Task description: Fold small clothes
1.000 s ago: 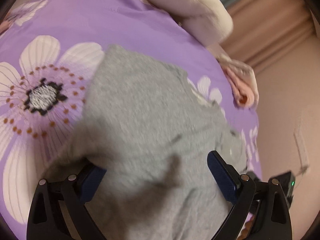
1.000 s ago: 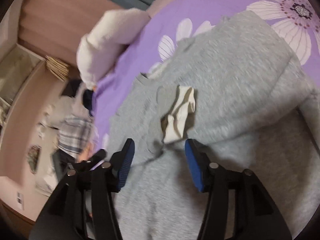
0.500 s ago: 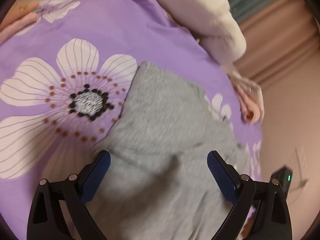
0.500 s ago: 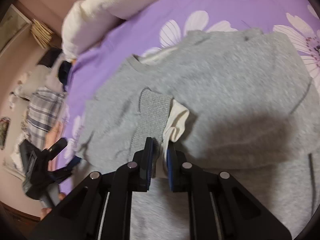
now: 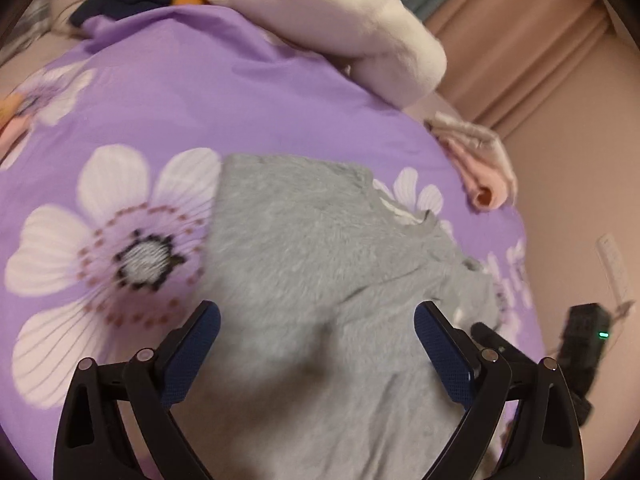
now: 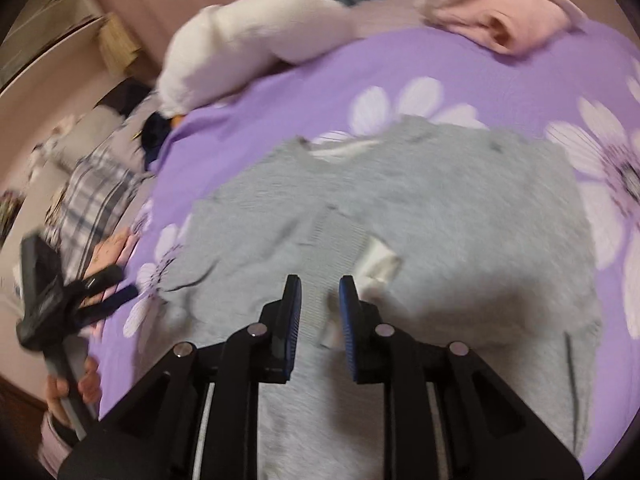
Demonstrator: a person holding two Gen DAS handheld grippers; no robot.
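Two tools work a grey sweatshirt spread on the purple bed: the left tool hovers wide apart, while the right tool, narrowly parted around the ribbed cuff, seems mid sleeve-fold; smoothing likely follows.

Sweater: grey knit cloth, soft, fuzzy and matt.
Cuff: ribbed grey knit; pale cloth lining showing beside it.
Bed cover: smooth purple woven cloth, printed white flowers, matt.
Left claw: matt black plastic frame, blue textured pads, shiny metal screws.
Right claw: same black plastic, blue rough-textured pads.
Pillow: plush white cloth.
Pink garment: soft matt cloth.
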